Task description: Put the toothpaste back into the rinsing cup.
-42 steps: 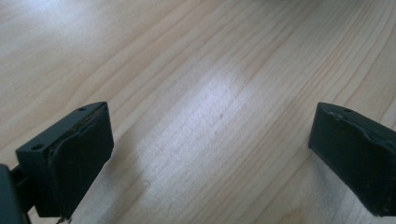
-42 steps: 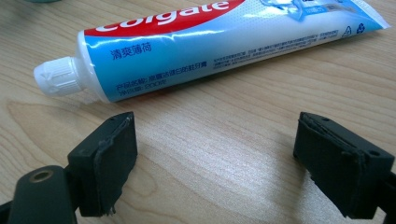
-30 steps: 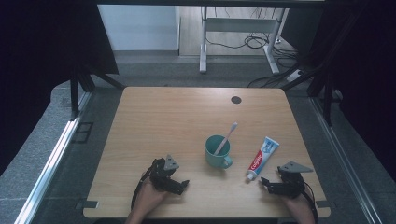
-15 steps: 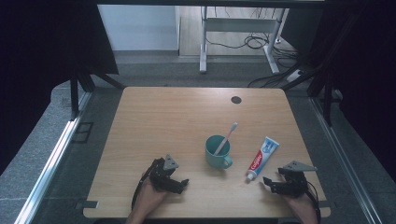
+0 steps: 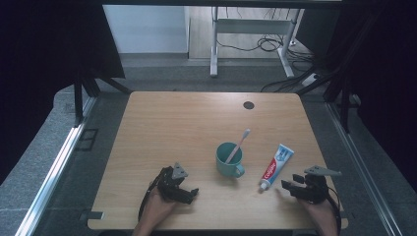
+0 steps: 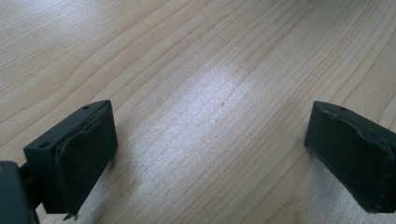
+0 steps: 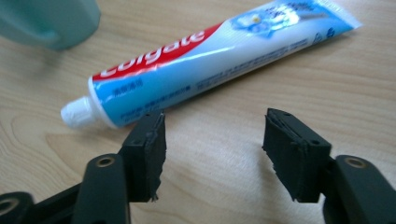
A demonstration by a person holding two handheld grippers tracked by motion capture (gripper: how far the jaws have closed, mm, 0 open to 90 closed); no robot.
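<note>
A teal mug [image 5: 229,158] stands right of the table's middle with a toothbrush [image 5: 239,144] leaning in it. To its right lies a toothpaste tube [image 5: 276,166], white cap toward the front edge. My right gripper [image 5: 290,183] hovers just right of that cap. In the right gripper view the tube [image 7: 210,42] lies past the jaws and the mug [image 7: 51,21] is at top left. This gripper [image 7: 212,149] is open, its jaws have just been closing, and only wood lies between them. My left gripper [image 5: 193,192] rests near the front edge, left of the mug, open [image 6: 210,154] over bare wood.
The wooden table [image 5: 172,128] has a dark round hole [image 5: 248,104] near its far edge. Beyond it are a grey floor, a metal desk frame [image 5: 214,44] and cables. Black curtains hang on both sides.
The right gripper's jaws stand a little narrower than before. The left hand, the mug and the tube have kept their places.
</note>
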